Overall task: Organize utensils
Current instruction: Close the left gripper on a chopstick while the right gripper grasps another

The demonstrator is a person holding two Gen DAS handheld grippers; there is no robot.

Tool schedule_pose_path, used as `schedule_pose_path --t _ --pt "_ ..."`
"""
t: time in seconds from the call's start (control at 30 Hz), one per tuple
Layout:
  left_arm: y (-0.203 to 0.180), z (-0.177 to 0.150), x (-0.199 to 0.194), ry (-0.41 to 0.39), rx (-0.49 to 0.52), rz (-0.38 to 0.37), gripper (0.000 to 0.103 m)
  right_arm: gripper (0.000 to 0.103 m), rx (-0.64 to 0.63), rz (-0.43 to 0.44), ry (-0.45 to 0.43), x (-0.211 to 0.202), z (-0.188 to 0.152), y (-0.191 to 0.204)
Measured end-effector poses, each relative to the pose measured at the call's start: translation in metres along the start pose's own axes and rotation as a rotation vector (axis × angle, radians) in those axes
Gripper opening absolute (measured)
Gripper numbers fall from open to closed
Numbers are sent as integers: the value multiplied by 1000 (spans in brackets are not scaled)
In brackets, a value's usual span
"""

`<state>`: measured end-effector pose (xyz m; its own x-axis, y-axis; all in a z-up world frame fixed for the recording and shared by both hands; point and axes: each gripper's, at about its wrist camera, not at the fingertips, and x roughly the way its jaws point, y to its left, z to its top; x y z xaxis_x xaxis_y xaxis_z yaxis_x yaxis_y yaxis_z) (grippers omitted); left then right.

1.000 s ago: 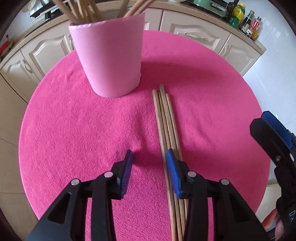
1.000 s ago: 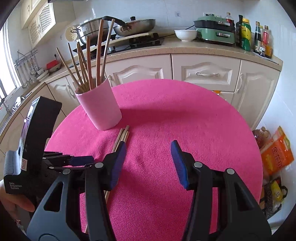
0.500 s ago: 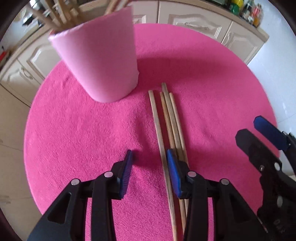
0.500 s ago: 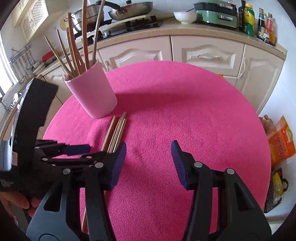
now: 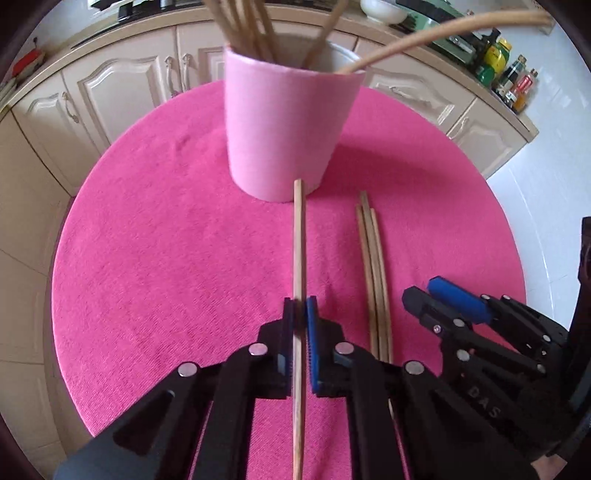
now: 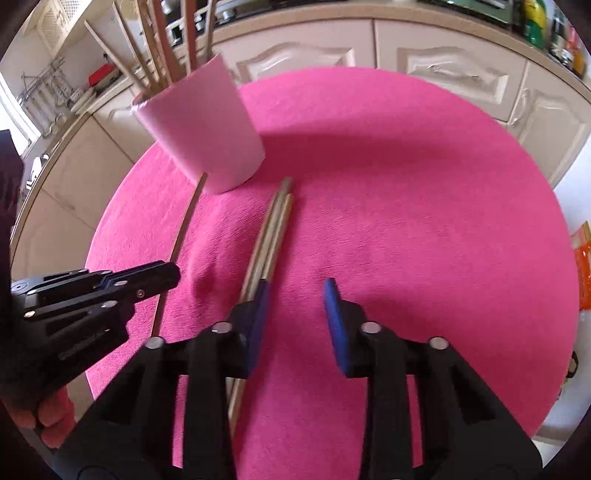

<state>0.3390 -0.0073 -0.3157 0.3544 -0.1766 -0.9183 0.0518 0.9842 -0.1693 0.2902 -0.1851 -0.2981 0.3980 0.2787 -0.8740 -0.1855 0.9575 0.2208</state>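
While the left gripper [image 5: 300,314] has its two blue pads pressed together on a single wooden chopstick [image 5: 298,251], the right gripper [image 6: 297,314] stands with its fingers apart and nothing between them.

Held chopstick: it runs straight forward from between the left pads, its far tip reaching the foot of the pink cup [image 5: 288,125]; whether tip and cup touch cannot be told. From the right wrist view the same stick shows as a thin line left of the bundle, passing behind the left gripper's fingers. Whether it is lifted clear of the cloth cannot be told from either view.

Loose chopsticks [image 5: 373,266]: three lie side by side, touching one another, on the pink cloth [image 5: 166,240], to the right of the held one and apart from it. Their far ends point toward the cup and stop short of it. In the right wrist view the near part of this bundle passes under the right gripper's left finger.

Cup: it stands on the far part of the cloth and holds several more wooden sticks [image 5: 255,33], which lean outward over its rim.

Right gripper position: it hovers low over the cloth, just right of the bundle, near the left gripper.

Surroundings: cream cabinet doors [image 6: 454,62] run behind the round table, with bottles [image 5: 513,77] on the counter at the far right. A white bowl [image 5: 378,10] sits on the counter behind the cup
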Motion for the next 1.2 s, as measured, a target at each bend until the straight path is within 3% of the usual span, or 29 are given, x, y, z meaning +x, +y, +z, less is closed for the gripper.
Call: schedule_pose_path --t 0.17,0.7,1.07,1.2 --pt "18 -4 -9 -10 -40 10 7 21 -25 -5 53 10 0 14" --pt "28 -4 -27 -56 -45 23 7 21 -72 -75 191 24 22 31" --pt "39 -8 -38 -72 -49 30 7 21 68 -11 168 13 13 10" --pt "39 -7 -39 -74 -51 29 7 21 49 -41 185 16 15 11"
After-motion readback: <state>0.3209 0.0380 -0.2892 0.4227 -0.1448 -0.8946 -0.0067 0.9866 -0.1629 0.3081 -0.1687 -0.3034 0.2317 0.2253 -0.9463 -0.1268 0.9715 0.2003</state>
